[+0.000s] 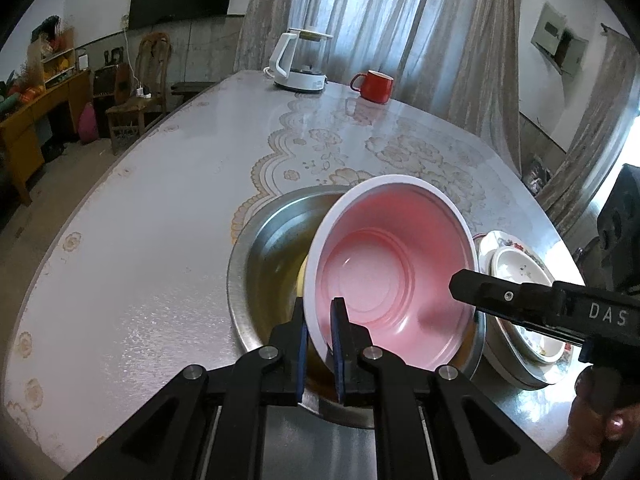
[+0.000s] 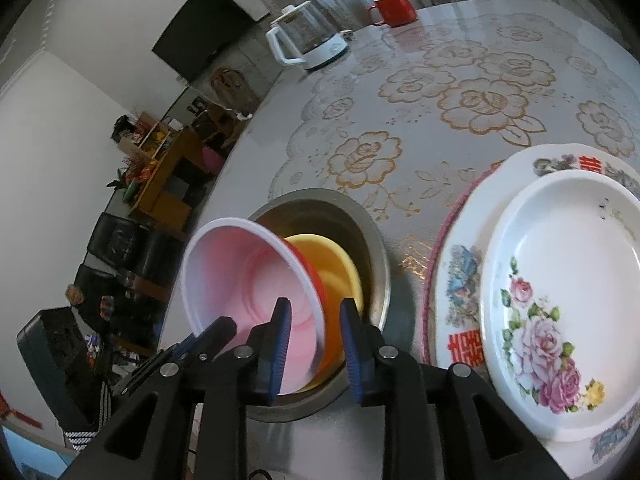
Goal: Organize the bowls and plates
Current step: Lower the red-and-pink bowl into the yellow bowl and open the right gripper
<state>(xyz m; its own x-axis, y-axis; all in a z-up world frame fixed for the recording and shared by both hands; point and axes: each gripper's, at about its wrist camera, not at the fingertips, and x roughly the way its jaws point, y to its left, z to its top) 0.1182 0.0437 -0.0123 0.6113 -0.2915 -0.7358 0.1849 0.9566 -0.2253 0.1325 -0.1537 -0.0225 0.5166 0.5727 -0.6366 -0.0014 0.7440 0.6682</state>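
Three bowls (image 2: 248,276) (nested), two plates (image 2: 560,300), one mug (image 2: 394,8), one kettle (image 2: 308,40).

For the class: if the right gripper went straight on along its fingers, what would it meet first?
Most likely the pink bowl: its rim already sits between the right gripper fingers, apparently untouched. Past it lies the yellow bowl inside the steel basin. Depth is uncertain.

Pink bowl (image 2: 248,280) tilted over yellow bowl (image 2: 332,264) in steel basin (image 2: 376,248); right gripper (image 2: 314,344) jaws apart astride its rim.
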